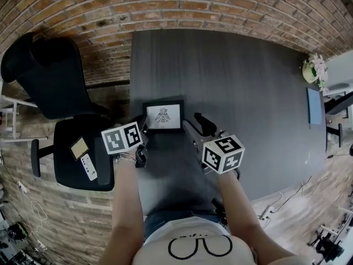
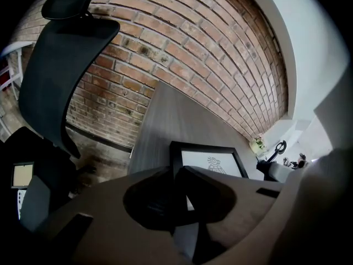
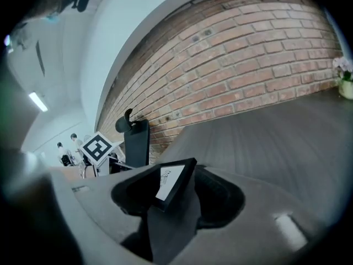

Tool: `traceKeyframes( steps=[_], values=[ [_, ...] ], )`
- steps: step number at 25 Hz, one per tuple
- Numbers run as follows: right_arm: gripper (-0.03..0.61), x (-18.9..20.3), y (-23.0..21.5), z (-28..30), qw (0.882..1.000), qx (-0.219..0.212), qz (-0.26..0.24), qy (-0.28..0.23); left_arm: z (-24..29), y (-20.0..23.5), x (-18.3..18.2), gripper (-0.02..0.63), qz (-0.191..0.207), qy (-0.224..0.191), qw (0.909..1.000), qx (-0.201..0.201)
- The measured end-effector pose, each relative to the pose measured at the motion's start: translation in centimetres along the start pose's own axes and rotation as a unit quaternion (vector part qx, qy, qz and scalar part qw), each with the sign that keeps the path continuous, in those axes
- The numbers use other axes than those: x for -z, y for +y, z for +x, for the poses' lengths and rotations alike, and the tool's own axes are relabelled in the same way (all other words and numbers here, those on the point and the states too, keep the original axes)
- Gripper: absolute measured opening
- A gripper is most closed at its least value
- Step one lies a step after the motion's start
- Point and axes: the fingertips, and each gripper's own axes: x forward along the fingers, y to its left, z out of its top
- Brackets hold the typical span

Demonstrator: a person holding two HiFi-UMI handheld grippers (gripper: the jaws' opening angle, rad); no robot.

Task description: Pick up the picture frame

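A black picture frame (image 1: 163,116) with a small bird drawing lies flat on the dark grey table (image 1: 242,93), near its front edge. My left gripper (image 1: 142,130) sits at the frame's left side. In the left gripper view its jaws are closed on the left edge of the frame (image 2: 212,160), so the left gripper (image 2: 175,175) is shut on it. My right gripper (image 1: 190,127) is at the frame's right side. In the right gripper view a corner of the frame (image 3: 172,181) stands between the jaws of the right gripper (image 3: 177,187) with a gap on each side, so it is open.
A black office chair (image 1: 49,76) stands left of the table, with a remote (image 1: 88,167) and a small card on its seat. A small flower pot (image 1: 313,70) sits at the table's far right corner. A brick wall runs behind the table.
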Motion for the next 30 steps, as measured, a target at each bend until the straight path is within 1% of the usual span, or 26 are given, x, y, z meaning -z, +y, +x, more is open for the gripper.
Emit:
traceKeyframes(
  steps=[2,3,5,6,9,11,16,18,19,23,25,26,30],
  values=[
    [0.245,0.5,-0.1,0.7,0.999,-0.01,0.03,0.014,0.0,0.0,0.0,0.067,0.001,0.0,1.0,0.0],
    [0.267,0.8,-0.2,1.1,0.998,-0.016,0.048,0.022,0.0,0.0,0.0,0.067,0.0,0.0,1.0,0.0],
    [0.273,1.4,-0.4,1.9,0.994,-0.032,0.098,0.037,0.0,0.0,0.0,0.067,-0.001,0.001,1.0,0.001],
    [0.273,1.7,-0.5,2.3,0.99,-0.043,0.131,0.043,0.0,0.0,-0.1,0.069,-0.002,0.002,1.0,0.002],
    [0.272,2.3,-0.7,3.5,0.97,-0.07,0.226,0.055,0.1,0.0,-0.1,0.069,-0.004,0.003,1.0,0.004],
    [0.272,2.6,-0.8,4.2,0.96,-0.077,0.262,0.063,0.1,0.0,0.0,0.069,-0.004,0.003,1.0,0.004],
    [0.259,3.7,-0.4,6.0,0.942,-0.094,0.307,0.094,0.1,0.1,0.1,0.069,-0.006,0.005,1.0,0.004],
    [0.258,3.9,-0.1,6.4,0.936,-0.103,0.322,0.1,0.1,0.1,0.1,0.069,-0.005,0.005,1.0,0.003],
    [0.247,4.0,0.0,6.6,0.933,-0.107,0.329,0.101,0.1,0.0,0.0,0.069,-0.004,0.005,1.0,0.003],
    [0.075,4.3,0.1,6.8,0.925,-0.112,0.35,0.098,0.1,0.1,0.0,0.071,-0.006,0.005,1.0,0.004],
    [0.064,4.2,0.2,6.8,0.919,-0.125,0.363,0.096,0.1,0.1,0.0,0.07,-0.007,0.005,1.0,0.004],
    [0.061,4.1,0.3,6.8,0.917,-0.131,0.364,0.095,0.1,0.1,0.0,0.069,-0.007,0.004,1.0,0.004],
    [0.057,3.7,0.7,6.7,0.922,-0.135,0.351,0.089,0.0,0.2,-0.1,0.071,-0.009,0.002,0.9999,0.005]
  ],
)
